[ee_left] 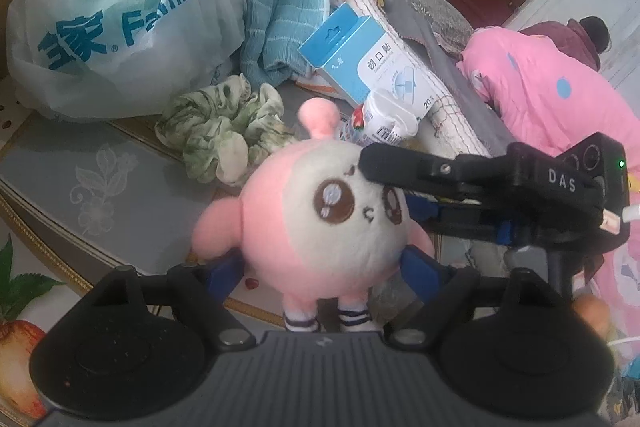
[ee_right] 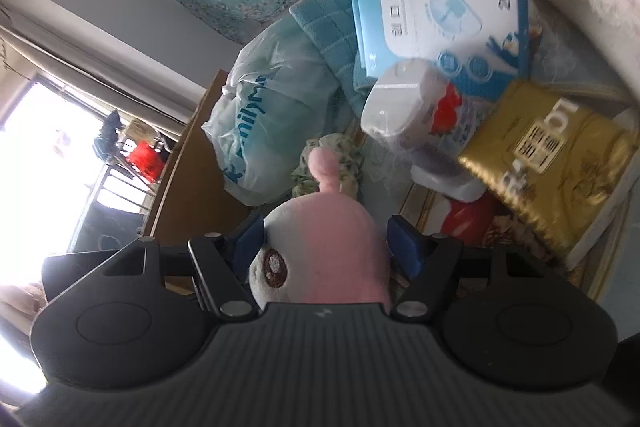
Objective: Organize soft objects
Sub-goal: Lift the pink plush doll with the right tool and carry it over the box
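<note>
The pink and cream plush toy (ee_left: 320,223) sits low in the centre of the left wrist view, between the blue pads of the left claw (ee_left: 320,275). Those pads flank its lower body and appear to press its sides, so the left claw looks to be grasping the toy. The right claw (ee_left: 400,163) comes in from the right of that picture, one black finger lying across the toy's forehead.

The right wrist view shows the same plush toy (ee_right: 320,251) from the side, face turned to the left, with the right claw (ee_right: 324,243) around its head. The left blue pad lies against the face; the right pad stands just beside the pink back, and whether it presses I cannot tell. No other claw shows clearly here.

Only the left view shows the green scrunchie (ee_left: 224,131) in full on the grey flowered desk (ee_left: 100,187), and a person in pink spotted clothing (ee_left: 552,83) at the right edge. Only the right view shows a gold packet (ee_right: 552,163) at right and a bright window (ee_right: 48,155) at left. Both show the white shopping bag (ee_left: 120,27), the blue towel (ee_left: 280,19), the blue box (ee_left: 360,55) and a white lidded tub (ee_right: 400,107).
</note>
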Motion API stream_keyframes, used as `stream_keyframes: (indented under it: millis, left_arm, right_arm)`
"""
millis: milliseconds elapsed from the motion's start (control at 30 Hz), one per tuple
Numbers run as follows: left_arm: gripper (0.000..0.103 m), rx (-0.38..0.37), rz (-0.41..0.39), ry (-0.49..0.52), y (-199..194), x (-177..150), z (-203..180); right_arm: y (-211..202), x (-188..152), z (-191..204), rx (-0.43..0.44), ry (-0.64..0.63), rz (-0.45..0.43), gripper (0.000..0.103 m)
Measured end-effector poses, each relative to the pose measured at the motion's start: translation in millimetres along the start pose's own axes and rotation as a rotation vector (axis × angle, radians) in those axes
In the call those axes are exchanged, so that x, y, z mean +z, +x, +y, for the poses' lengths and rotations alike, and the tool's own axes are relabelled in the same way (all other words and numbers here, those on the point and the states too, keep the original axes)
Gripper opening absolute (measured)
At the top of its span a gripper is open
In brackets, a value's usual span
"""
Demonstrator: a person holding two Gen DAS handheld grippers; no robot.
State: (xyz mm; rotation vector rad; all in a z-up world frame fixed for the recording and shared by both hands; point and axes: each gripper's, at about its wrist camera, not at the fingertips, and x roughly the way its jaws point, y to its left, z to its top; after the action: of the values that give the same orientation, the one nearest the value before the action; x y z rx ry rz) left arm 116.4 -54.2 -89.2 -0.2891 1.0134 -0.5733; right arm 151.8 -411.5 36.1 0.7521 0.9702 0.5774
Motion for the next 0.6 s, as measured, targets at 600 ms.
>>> stream_keyframes:
  millis: [600]
  left_arm:
    - [0.084,0.163,-0.298,0.095,-127.4,18.0,-23.1]
  right_arm:
    - [5.4,38.9,113.1,0.221,-0.208,-0.002,0.063]
